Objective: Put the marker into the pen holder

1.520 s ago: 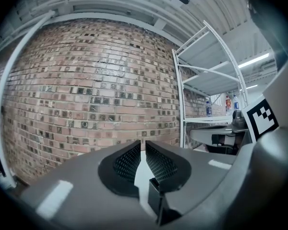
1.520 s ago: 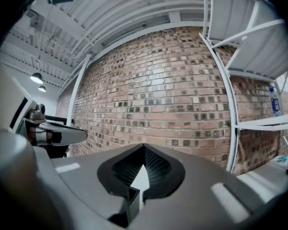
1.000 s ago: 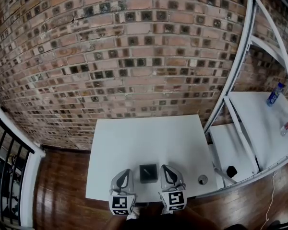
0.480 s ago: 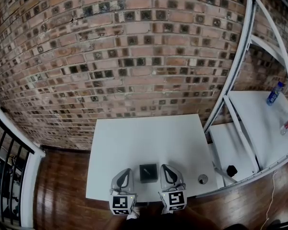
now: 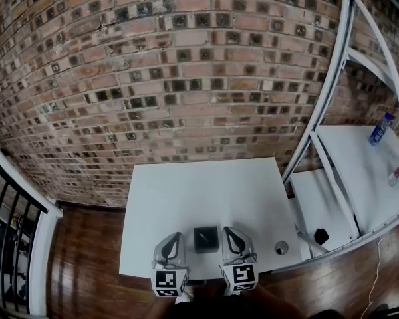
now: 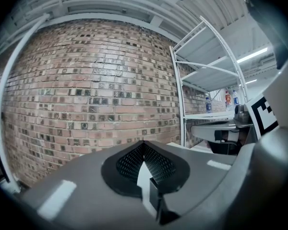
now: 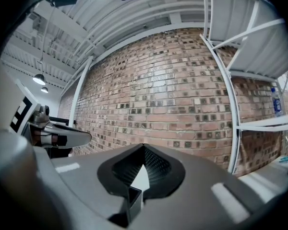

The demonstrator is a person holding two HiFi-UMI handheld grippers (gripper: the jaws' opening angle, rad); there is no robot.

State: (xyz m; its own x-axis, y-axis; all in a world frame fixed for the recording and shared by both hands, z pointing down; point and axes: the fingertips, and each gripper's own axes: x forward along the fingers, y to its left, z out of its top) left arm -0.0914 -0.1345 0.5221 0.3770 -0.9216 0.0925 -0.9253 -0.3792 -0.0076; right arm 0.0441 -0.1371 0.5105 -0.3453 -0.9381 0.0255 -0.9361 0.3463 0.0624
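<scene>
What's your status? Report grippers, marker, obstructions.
Left gripper, right gripper shut, empty, flanking pen holder. Marker not made out. Nothing blocking.

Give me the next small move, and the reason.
Probably ease the right gripper back and look for the marker: both it and the left gripper are shut on nothing beside the pen holder, and no marker shows on the table.

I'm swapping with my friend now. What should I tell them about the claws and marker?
Left claw: shut, empty.
Right claw: shut, empty.
Both are at the white table's near edge, the black pen holder between them.
No marker shows; whether one is already inside the holder is too small to tell.
Left to do: check the holder, then find the marker if needed.
</scene>
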